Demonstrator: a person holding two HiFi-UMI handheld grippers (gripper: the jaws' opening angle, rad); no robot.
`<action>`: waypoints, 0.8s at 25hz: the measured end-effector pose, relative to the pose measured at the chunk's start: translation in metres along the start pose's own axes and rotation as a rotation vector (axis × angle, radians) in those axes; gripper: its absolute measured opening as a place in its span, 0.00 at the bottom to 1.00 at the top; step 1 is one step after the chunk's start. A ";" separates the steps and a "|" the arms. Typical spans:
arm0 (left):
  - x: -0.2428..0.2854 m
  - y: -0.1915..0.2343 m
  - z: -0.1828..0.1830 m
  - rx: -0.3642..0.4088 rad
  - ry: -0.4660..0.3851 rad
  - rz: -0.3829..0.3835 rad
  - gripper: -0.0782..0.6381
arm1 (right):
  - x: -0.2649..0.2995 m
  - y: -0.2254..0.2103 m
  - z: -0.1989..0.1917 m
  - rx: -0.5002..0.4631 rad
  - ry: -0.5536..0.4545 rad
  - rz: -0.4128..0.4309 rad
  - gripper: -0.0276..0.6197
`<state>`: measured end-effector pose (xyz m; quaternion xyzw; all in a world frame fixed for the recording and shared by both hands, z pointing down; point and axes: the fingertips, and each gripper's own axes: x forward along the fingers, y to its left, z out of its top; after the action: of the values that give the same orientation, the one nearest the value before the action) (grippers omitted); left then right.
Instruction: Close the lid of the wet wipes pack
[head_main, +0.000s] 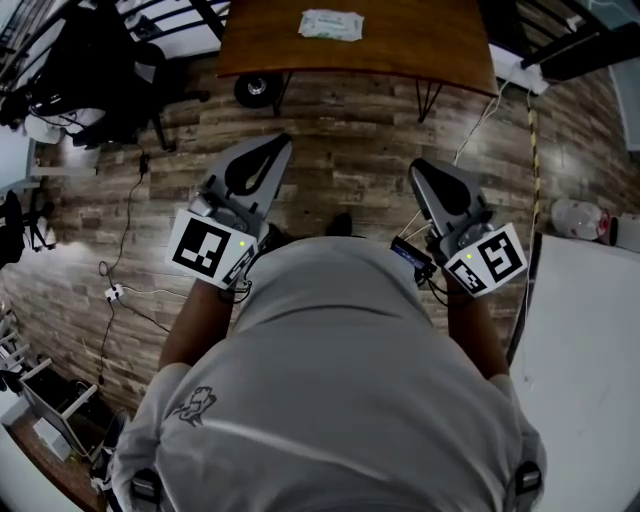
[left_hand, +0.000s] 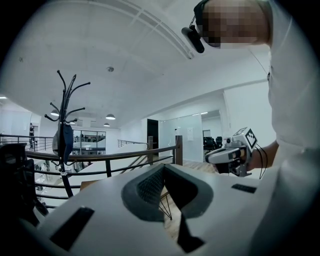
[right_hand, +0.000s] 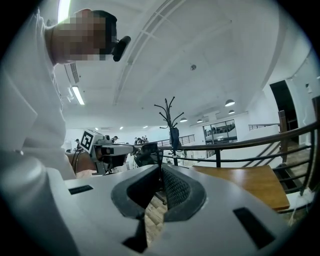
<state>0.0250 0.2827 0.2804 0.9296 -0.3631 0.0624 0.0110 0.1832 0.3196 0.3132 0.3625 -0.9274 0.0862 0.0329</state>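
Observation:
The wet wipes pack (head_main: 331, 24), white and pale green, lies flat on the brown wooden table (head_main: 420, 45) at the top of the head view; its lid is too small to make out. Both grippers are held close to the person's body, over the plank floor and well short of the table. My left gripper (head_main: 279, 143) has its jaws together with nothing between them. My right gripper (head_main: 419, 166) is likewise shut and empty. Each gripper view looks level across the room: the left gripper (left_hand: 162, 168) sees the right one, and the right gripper (right_hand: 161, 167) sees the left one.
A power strip and cables (head_main: 118, 292) trail over the floor at left, and a cable (head_main: 530, 150) runs down the right. A white surface (head_main: 590, 350) fills the right edge. A railing (left_hand: 125, 156) and a coat stand (left_hand: 64, 135) stand beyond.

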 end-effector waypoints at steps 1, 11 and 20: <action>-0.003 0.002 0.001 0.000 -0.001 -0.003 0.13 | 0.002 0.003 0.001 0.001 0.000 -0.002 0.10; -0.042 0.033 -0.002 -0.001 -0.010 -0.039 0.13 | 0.033 0.043 0.005 -0.006 -0.006 -0.046 0.10; -0.076 0.057 -0.005 0.004 -0.017 -0.061 0.13 | 0.057 0.077 0.006 -0.007 -0.014 -0.074 0.10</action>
<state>-0.0699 0.2925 0.2744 0.9408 -0.3344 0.0548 0.0077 0.0888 0.3358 0.3043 0.3973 -0.9137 0.0793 0.0309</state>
